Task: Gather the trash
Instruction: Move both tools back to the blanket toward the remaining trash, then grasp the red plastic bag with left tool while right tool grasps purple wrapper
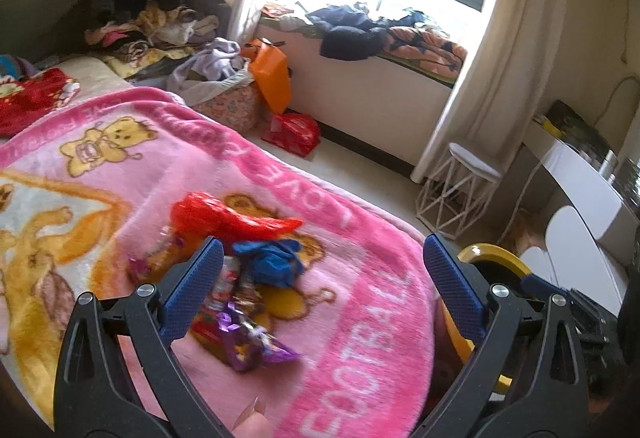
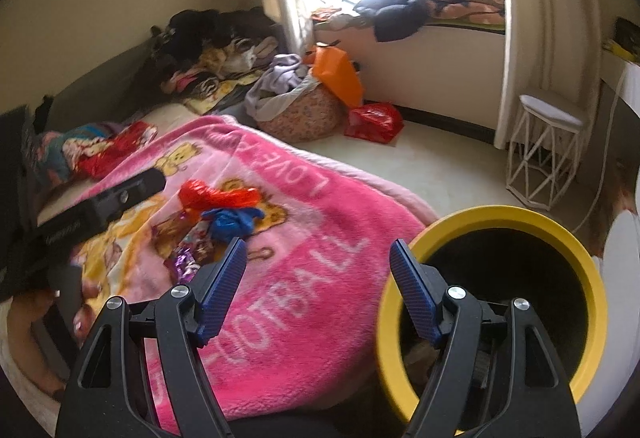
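left gripper (image 1: 320, 278): jaws wide, empty, over wrappers (image 1: 240, 322)
right gripper (image 2: 318, 274): jaws wide, empty
bin (image 2: 592, 278): yellow rim, beside pink blanket (image 2: 320, 318)

pink blanket (image 2: 320, 258): "football" and "love" in white letters, upside down.
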{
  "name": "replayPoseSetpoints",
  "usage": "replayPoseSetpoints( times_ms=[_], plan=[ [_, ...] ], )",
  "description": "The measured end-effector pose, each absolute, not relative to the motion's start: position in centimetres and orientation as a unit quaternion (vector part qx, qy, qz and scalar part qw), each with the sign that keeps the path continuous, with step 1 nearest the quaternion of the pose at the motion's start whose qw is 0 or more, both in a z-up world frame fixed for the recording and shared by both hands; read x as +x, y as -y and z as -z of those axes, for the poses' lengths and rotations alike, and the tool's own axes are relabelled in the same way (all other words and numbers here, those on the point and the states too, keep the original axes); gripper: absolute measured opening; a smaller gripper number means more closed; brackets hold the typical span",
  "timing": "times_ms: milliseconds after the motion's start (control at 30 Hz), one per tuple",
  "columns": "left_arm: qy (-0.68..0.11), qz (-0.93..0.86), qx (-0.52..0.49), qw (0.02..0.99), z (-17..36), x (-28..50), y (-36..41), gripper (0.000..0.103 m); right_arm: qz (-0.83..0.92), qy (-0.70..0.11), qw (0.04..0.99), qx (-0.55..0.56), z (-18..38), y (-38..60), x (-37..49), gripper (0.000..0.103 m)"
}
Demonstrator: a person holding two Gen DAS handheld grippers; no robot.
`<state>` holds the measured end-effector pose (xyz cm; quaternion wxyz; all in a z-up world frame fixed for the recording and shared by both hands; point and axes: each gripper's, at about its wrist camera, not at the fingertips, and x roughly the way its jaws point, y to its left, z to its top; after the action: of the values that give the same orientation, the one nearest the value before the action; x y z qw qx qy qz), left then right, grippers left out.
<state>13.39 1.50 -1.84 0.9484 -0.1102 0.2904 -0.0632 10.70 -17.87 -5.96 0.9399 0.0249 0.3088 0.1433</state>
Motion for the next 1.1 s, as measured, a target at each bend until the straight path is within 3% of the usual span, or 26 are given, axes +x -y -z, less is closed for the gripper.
replayPoseSetpoints(
  times_ms=[733,1100],
  plan=[
    [-0.33,-0.017,-0.141,0.933,4.3,19.1,-10.2,0.092,-0.279,-0.386,0.877,-0.06,10.4,5.6,13.6,0.071],
    [-0.371,-0.009,-0.14,0.918,7.1,22.4,-10.2,0.09,-0.285,-0.436,0.849,-0.088,14.0,2.4,15.6,0.054]
  ],
)
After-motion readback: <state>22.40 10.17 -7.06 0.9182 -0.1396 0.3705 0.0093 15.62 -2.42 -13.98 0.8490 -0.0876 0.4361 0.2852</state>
